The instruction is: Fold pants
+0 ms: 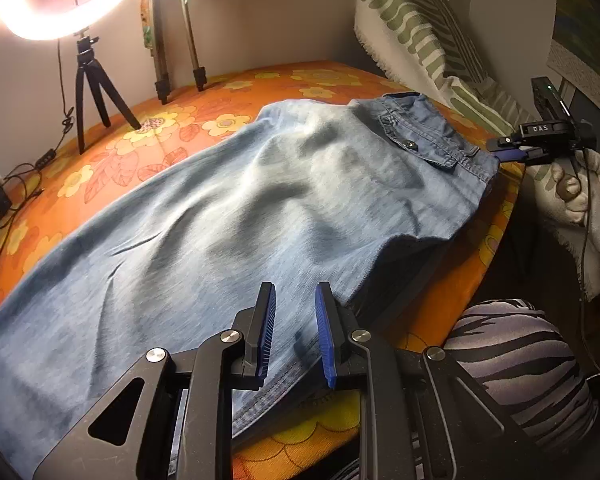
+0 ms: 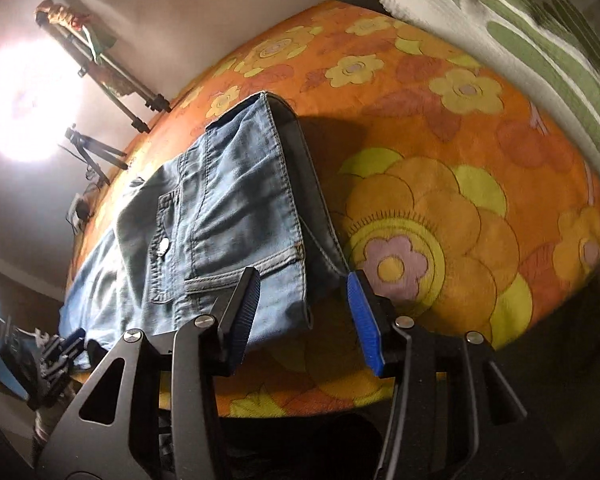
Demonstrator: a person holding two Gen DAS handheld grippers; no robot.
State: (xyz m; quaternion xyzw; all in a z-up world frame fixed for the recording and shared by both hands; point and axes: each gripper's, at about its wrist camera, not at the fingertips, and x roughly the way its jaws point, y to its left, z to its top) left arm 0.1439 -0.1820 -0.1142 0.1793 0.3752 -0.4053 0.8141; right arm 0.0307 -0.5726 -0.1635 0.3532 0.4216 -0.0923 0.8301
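Left wrist view: the left gripper point(image 1: 295, 330) hovers over the near edge of the pants point(image 1: 228, 216) with its jaws set at a moderate gap and nothing between them; the blue pads point(image 1: 323, 332) face each other above the denim and the hem seam. The pants lie spread along the bed point(image 1: 324, 76), which carries an orange sheet with yellow flowers; the legs run toward the lower left, the waistband toward the upper right, and a buttoned back pocket point(image 1: 416, 142) faces up. The right gripper point(image 1: 508, 152) appears at the far right, at the waistband corner; whether it touches the cloth cannot be told from this view. A lit ring light point(image 1: 56, 0) on a small black tripod point(image 1: 96, 100) stands at the back left of the bed, with two further tripod legs point(image 1: 180, 52) beside it. A green-and-white patterned pillow point(image 1: 428, 36) leans against the wall behind the waistband. Right wrist view: the right gripper point(image 2: 304, 312) has its jaws wide apart and empty, positioned just off the waistband corner of the pants point(image 2: 228, 216), which lies at the near edge of the bed point(image 2: 460, 200). The waistband edge is raised slightly, casting a dark shadow on the sheet. The left gripper point(image 2: 66, 348) is visible at the lower left, at the far end of the legs.
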